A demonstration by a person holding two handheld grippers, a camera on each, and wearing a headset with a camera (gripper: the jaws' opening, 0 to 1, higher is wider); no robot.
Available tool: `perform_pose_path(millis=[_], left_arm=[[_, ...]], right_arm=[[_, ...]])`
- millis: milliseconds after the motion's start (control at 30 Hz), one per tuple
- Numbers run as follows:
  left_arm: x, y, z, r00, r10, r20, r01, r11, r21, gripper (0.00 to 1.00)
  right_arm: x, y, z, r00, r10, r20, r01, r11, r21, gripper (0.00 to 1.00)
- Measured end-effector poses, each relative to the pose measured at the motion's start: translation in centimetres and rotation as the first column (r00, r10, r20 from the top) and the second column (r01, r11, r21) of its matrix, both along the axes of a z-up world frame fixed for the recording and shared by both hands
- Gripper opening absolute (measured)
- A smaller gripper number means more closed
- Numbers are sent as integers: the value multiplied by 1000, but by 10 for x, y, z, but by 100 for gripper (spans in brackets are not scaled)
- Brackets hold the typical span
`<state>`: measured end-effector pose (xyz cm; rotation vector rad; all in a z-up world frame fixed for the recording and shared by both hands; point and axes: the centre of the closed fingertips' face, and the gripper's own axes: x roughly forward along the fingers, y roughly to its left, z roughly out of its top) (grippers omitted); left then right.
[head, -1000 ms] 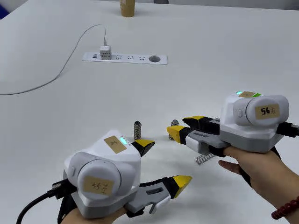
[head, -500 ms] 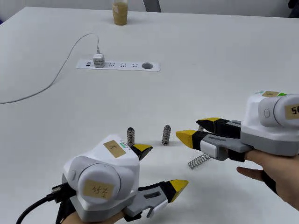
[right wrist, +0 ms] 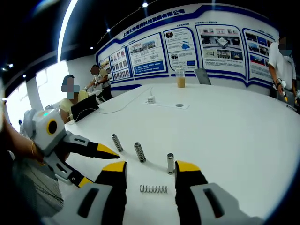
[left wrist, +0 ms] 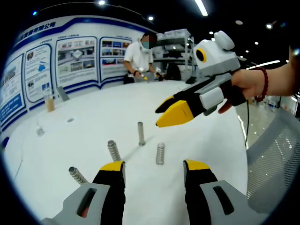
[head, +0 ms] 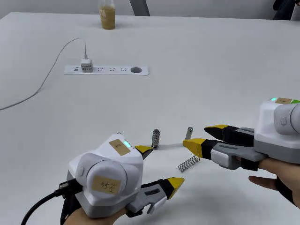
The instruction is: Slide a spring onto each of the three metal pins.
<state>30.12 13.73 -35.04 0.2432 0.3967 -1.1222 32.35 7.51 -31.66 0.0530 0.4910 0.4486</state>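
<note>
Although the right hand-held gripper (head: pixel 198 136) is hovering with its jaws wide and empty, the last spring (head: pixel 189 163) is lying loose on the surface (head: pixel 211 70), just beside the bare pin (head: pixel 189 133). The left hand-held gripper (head: pixel 164 165) is also gaping empty. I am thinking a careless pinch could roll the thin spring away or tip the pin.

Bare pin (head: pixel 189 133) and spring-clad pin (head: pixel 155 138) stand apart, open table (head: pixel 220 79) behind them; loose spring (head: pixel 188 163) lies just before the bare pin.
</note>
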Motion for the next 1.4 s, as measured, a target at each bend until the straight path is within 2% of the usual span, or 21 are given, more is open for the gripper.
perform_pose_path(millis=[267, 600, 833, 1067, 1400], left_arm=[[6, -9, -10, 1000, 7, -18, -7, 1000, 19, 47], [9, -28, -18, 999, -38, 4, 38, 999, 38, 36], [10, -38, -30, 998, -56, -8, 56, 996, 71, 32], [11, -46, -35, 997, -74, -17, 75, 994, 84, 28], [10, -50, -47, 994, -107, -34, 110, 985, 135, 21]], right_arm=[[-14, -2, -5, 999, 43, 0, -43, 999, -4, 45], [-32, -5, -14, 996, 88, -15, -89, 996, -17, 49], [-42, -10, -20, 993, 116, -28, -117, 993, -32, 51], [-48, -13, -24, 990, 138, -35, -140, 989, -43, 51], [-52, -19, -29, 993, 110, -40, -111, 993, -31, 51]])
